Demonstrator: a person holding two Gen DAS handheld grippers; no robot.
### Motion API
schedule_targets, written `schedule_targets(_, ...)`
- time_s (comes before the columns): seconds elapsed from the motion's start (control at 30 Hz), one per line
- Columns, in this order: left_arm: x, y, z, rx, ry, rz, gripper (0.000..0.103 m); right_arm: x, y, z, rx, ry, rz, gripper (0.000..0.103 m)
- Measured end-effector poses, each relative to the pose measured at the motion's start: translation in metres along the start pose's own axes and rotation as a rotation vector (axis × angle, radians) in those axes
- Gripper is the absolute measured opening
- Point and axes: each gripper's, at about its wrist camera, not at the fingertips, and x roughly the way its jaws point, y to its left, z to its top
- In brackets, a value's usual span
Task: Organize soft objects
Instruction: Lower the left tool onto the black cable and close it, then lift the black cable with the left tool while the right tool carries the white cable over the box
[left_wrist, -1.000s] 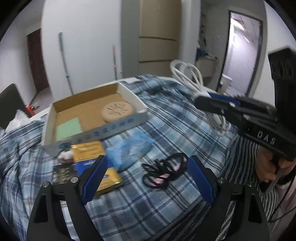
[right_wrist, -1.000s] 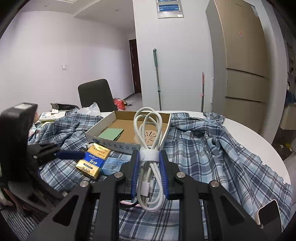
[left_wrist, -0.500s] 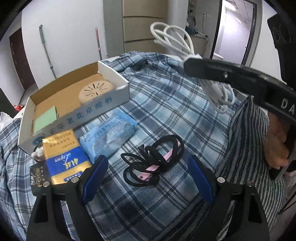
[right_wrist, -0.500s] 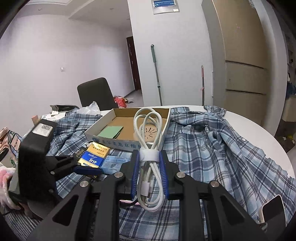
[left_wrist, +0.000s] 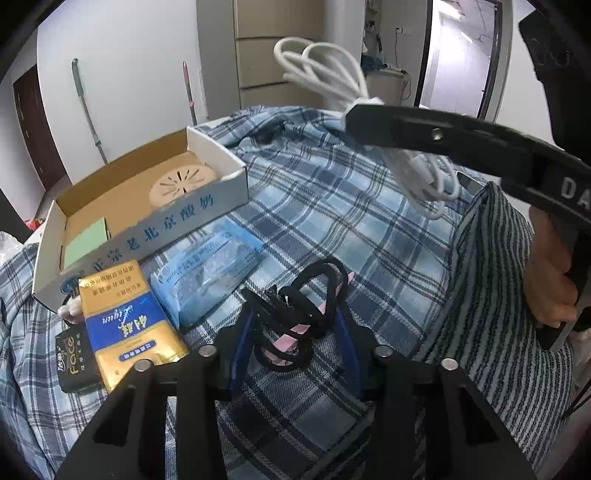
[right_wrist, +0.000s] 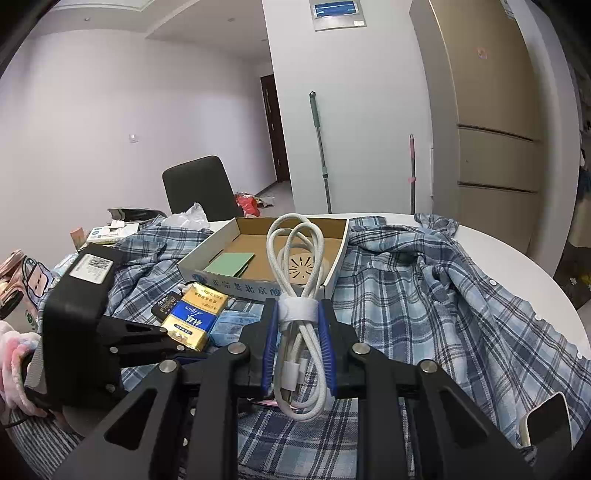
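A tangle of black and pink hair ties (left_wrist: 301, 306) lies on the blue plaid shirt (left_wrist: 332, 206). My left gripper (left_wrist: 295, 332) has closed around the hair ties, its blue pads on both sides of them. My right gripper (right_wrist: 297, 332) is shut on a coiled white cable (right_wrist: 297, 284) and holds it in the air; the cable also shows in the left wrist view (left_wrist: 332, 74). A shallow cardboard box (left_wrist: 207, 206) holds a round beige disc (left_wrist: 183, 182) and a green pad (left_wrist: 86, 240).
A gold and blue packet (left_wrist: 129, 325), a blue tissue pack (left_wrist: 207, 269) and a small black packet (left_wrist: 75, 365) lie in front of the box. A striped cloth (left_wrist: 491, 295) lies at right. A phone (right_wrist: 546, 421) lies by the table edge. A black chair (right_wrist: 199, 188) stands behind.
My left gripper has moved forward and down onto the hair ties and closed from wide open. My right gripper has stayed shut on the cable and moved closer above.
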Motion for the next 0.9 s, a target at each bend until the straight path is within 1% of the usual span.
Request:
schedule_targets(0.03, -0.002, 0.0, 0.0, 0.001, -0.01, -0.003, 0.031, 0.0, 0.001, 0.0, -0.001, 0.001, -0.001, 0.021)
schedule_targets(0.07, -0.005, 0.0, -0.001, 0.001, -0.021, -0.006, 0.025, 0.0, 0.001, 0.0, -0.003, 0.005, -0.002, 0.021)
schedule_targets(0.1, -0.006, 0.0, -0.001, -0.001, -0.028, -0.008, 0.016, 0.001, 0.002, 0.0, -0.004, 0.008, -0.004, 0.021)
schedule_targets(0.17, -0.01, 0.001, -0.001, -0.005, -0.042, -0.025, 0.01, 0.001, 0.002, 0.0, -0.005, 0.009, -0.009, 0.021)
schedule_targets(0.2, -0.012, 0.0, -0.002, -0.003, -0.047, -0.032, 0.009, 0.001, 0.001, 0.0, -0.005, 0.008, -0.011, 0.021)
schedule_targets(0.3, -0.02, -0.003, -0.003, 0.01, -0.081, -0.029, 0.008, 0.002, 0.002, 0.0, -0.006, 0.008, -0.016, 0.021)
schedule_targets(0.4, -0.031, -0.005, -0.004, 0.014, -0.136, -0.016, 0.008, 0.002, 0.001, 0.0, -0.007, 0.007, -0.018, 0.021)
schedule_targets(0.57, -0.055, -0.005, -0.011, -0.004, -0.263, 0.041, 0.008, 0.0, 0.004, -0.001, -0.02, 0.001, -0.021, 0.021)
schedule_targets(0.7, -0.069, -0.007, -0.014, -0.005, -0.327, 0.086, 0.008, -0.002, 0.006, -0.001, -0.035, -0.01, -0.027, 0.021)
schedule_targets(0.77, -0.077, -0.006, -0.016, -0.02, -0.371, 0.109, 0.008, -0.004, 0.007, -0.002, -0.04, -0.022, -0.029, 0.021)
schedule_targets(0.9, -0.087, 0.001, -0.017, -0.052, -0.417, 0.127, 0.008, -0.006, 0.009, -0.002, -0.052, -0.032, -0.037, 0.021)
